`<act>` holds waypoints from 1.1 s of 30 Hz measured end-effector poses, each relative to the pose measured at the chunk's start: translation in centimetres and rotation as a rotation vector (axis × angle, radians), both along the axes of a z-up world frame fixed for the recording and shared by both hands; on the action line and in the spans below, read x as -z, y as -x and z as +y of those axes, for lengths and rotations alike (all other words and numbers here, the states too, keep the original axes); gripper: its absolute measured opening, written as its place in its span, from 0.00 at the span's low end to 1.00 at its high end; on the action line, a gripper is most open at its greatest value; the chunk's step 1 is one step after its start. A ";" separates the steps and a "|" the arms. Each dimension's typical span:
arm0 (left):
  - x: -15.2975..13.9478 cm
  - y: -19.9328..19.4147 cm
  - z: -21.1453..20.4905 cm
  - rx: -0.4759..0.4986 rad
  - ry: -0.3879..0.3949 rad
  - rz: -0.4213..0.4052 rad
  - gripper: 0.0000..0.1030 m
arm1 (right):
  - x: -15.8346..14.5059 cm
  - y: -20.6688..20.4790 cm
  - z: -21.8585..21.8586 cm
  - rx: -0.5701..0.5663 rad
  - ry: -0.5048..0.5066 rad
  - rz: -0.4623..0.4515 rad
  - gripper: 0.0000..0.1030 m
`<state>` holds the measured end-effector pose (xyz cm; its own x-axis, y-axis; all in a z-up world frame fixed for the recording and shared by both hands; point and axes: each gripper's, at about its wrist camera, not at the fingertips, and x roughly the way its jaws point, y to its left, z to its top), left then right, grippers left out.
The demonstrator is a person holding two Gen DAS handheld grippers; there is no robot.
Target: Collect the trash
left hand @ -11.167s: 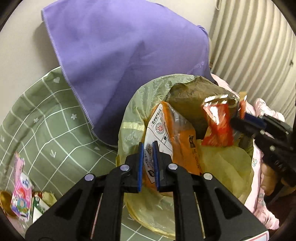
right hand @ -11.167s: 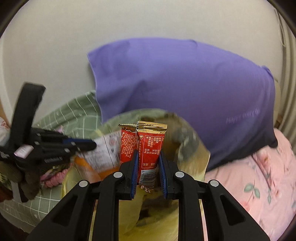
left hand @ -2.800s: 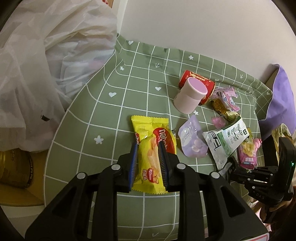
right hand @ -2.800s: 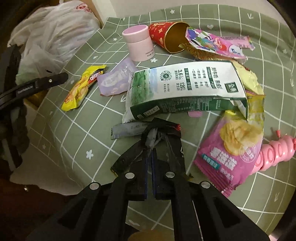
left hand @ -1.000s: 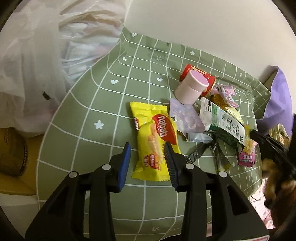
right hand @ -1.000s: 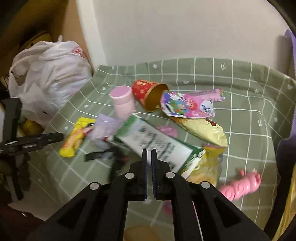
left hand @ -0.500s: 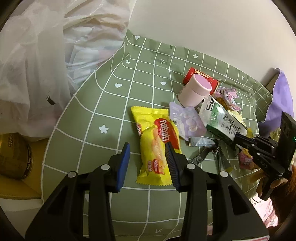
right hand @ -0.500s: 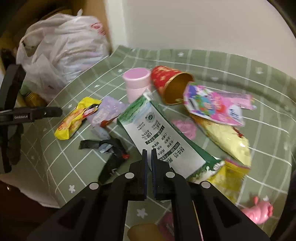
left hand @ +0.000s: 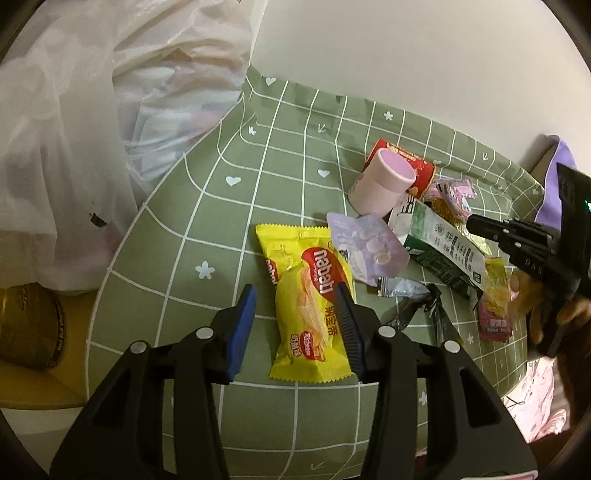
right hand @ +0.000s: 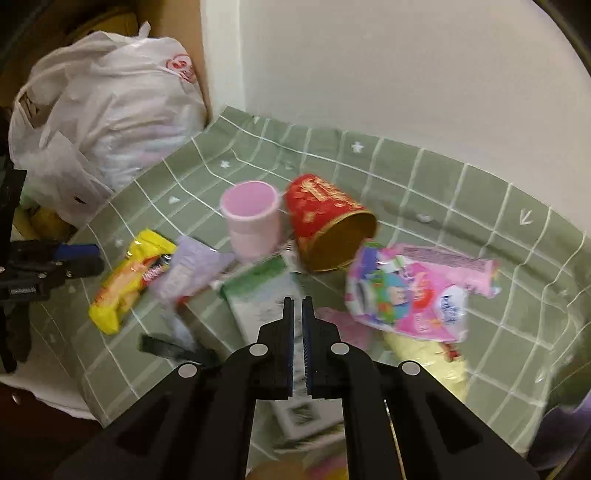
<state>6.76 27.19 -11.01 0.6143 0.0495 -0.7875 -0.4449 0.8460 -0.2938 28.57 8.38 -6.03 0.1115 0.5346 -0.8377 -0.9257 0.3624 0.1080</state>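
Trash lies on a green checked cloth (left hand: 280, 155). My left gripper (left hand: 295, 301) is open, its jaws on either side of a yellow wafer packet (left hand: 310, 299), which also shows in the right wrist view (right hand: 129, 280). My right gripper (right hand: 297, 306) is shut and empty above a green-and-white carton (right hand: 266, 306), seen in the left wrist view too (left hand: 443, 247). Around it lie a pink cup (right hand: 253, 221), a red can on its side (right hand: 328, 221), a lilac pouch (left hand: 365, 243), a pink snack bag (right hand: 413, 291) and black wrappers (left hand: 421, 310).
A full white plastic bag (left hand: 92, 110) stands left of the cloth, by a cardboard box (right hand: 173, 22). A gold tin (left hand: 26, 328) sits below the bag. The wall (right hand: 406, 74) runs behind the cloth. Purple fabric (left hand: 557, 192) is at the far right.
My left gripper has opened wider around the yellow packet. My right gripper has swung toward the carton and cups, staying shut; the black wrapper it held earlier lies on the cloth.
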 end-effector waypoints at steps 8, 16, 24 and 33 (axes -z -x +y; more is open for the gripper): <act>1.5 -1.1 -0.6 -0.019 0.053 0.037 0.41 | 2.9 -0.5 1.2 -0.074 -0.018 0.073 0.06; 3.3 -2.8 -2.7 -0.048 0.015 0.052 0.41 | 1.7 -2.3 -1.6 0.185 -0.037 -0.036 0.06; 4.0 -6.0 -3.8 -0.013 0.021 -0.025 0.41 | 1.4 -3.2 -8.1 0.151 -0.138 0.335 0.06; 2.9 -5.4 -3.5 -0.005 0.009 -0.049 0.41 | 2.3 1.0 -9.7 0.070 0.009 0.019 0.06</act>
